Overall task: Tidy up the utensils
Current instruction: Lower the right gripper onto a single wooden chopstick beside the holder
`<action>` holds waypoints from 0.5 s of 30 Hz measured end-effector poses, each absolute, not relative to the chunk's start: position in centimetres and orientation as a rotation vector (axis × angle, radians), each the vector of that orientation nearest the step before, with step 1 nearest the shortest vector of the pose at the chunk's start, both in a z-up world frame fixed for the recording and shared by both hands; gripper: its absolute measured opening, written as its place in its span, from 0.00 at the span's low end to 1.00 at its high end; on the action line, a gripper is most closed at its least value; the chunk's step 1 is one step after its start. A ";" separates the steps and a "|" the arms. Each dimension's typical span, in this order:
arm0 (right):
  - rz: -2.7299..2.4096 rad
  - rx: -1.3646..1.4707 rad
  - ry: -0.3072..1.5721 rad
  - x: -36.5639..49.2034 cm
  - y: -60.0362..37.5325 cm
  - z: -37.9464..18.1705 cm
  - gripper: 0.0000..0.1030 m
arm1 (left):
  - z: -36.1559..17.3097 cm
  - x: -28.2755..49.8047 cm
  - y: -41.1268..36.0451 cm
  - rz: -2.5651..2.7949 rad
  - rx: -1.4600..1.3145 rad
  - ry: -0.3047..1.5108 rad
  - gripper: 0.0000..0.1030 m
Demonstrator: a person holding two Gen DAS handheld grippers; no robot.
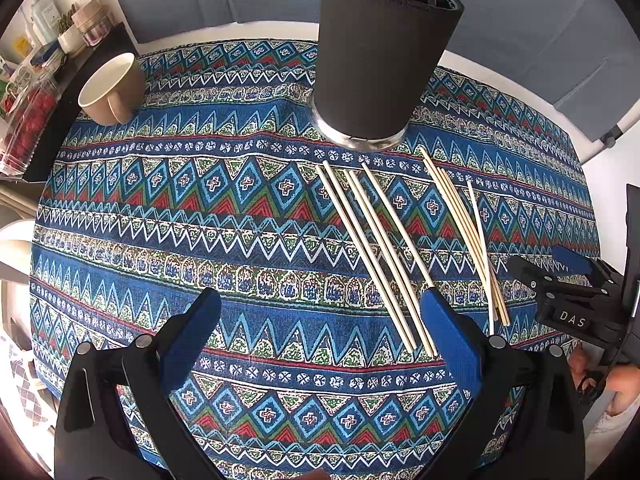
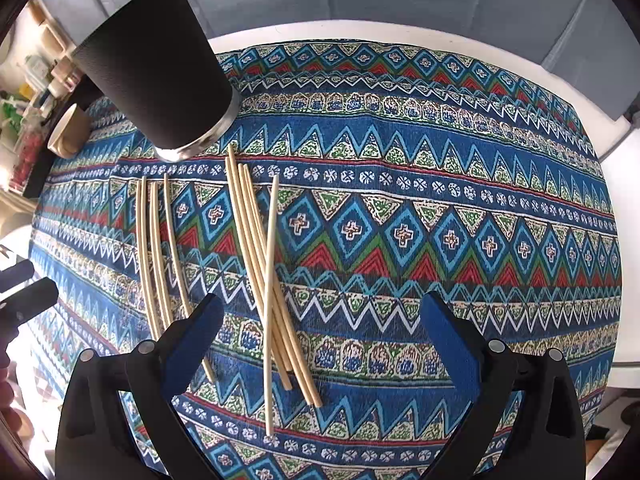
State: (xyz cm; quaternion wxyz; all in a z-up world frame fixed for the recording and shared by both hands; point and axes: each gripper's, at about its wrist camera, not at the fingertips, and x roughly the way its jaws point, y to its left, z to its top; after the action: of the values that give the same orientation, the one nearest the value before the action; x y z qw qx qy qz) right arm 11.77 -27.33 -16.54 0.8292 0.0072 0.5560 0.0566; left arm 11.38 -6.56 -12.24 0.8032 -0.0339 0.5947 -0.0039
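Note:
Several pale wooden chopsticks lie on a blue patterned tablecloth [image 1: 160, 240] in two loose groups. In the left wrist view one group [image 1: 376, 256] lies ahead of my right finger and the other group [image 1: 468, 236] lies further right. A tall black utensil holder [image 1: 384, 60] stands upright behind them. My left gripper [image 1: 320, 312] is open and empty above the cloth. In the right wrist view my right gripper [image 2: 320, 316] is open and empty, with the crossed group of chopsticks [image 2: 268, 280] between its fingers and the other group [image 2: 160, 252] by the left finger. The holder [image 2: 160, 64] stands far left. The right gripper [image 1: 568, 276] also shows at the right edge of the left wrist view.
A beige cup [image 1: 112, 88] stands at the cloth's far left corner. A cluttered shelf with boxes and jars [image 1: 44, 60] lies beyond the table's left edge. A grey sofa [image 2: 440, 0] is behind the white round table [image 2: 600, 128]. The left gripper's tips [image 2: 24, 292] show at left.

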 end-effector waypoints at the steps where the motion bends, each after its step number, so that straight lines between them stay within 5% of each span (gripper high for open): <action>1: 0.121 -0.002 1.179 12.2 -27.3 -16.8 0.90 | -12.6 11.6 -6.5 -0.002 -0.077 1.275 0.95; 5: 0.125 -0.053 1.193 13.7 -26.7 -18.2 0.74 | -14.0 12.3 -6.7 0.041 -0.060 1.261 0.95; 15: 0.142 -0.022 1.218 15.9 -26.2 -20.0 0.73 | -18.6 13.8 -6.6 0.111 -0.163 1.351 0.95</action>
State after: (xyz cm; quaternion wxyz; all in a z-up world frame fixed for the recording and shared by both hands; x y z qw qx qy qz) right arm 15.94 -26.17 -20.03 0.8179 -0.0106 0.5714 0.0665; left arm 13.81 -6.59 -18.62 0.7759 -0.0752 0.6242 0.0515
